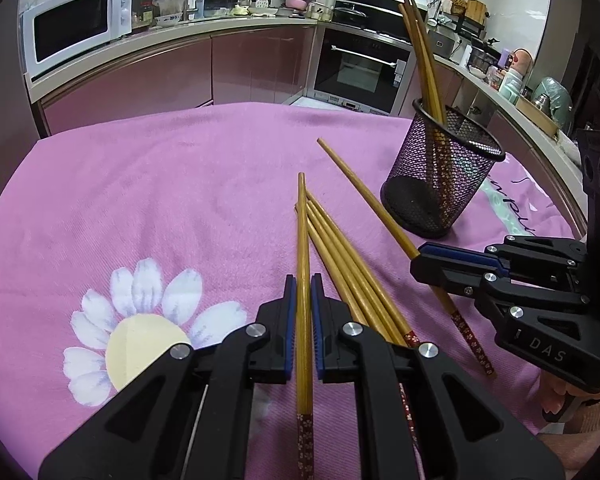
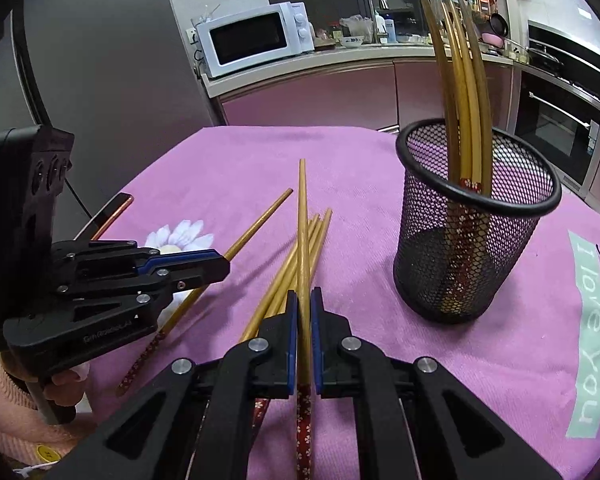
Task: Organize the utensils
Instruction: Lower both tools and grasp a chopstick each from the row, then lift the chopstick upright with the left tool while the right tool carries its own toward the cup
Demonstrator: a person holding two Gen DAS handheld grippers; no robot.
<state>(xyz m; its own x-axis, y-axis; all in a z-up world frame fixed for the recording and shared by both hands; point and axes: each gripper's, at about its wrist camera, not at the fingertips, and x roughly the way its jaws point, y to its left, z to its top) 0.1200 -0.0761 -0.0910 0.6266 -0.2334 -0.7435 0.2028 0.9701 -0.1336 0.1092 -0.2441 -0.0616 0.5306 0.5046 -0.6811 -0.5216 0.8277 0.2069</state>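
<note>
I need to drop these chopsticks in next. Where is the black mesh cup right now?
The black mesh cup stands upright on the pink cloth, right of the loose chopsticks in both wrist views, with a few chopsticks already standing in it.

Pink kitchen cabinets (image 1: 148,76), white microwave (image 1: 76,24)

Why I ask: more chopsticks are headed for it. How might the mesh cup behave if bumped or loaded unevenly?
The mesh cup is open wire, so probably light and easy to slide on the pink cloth. The chopsticks inside lean to one side and rise far above its rim, so a push up high could tip it.
</note>
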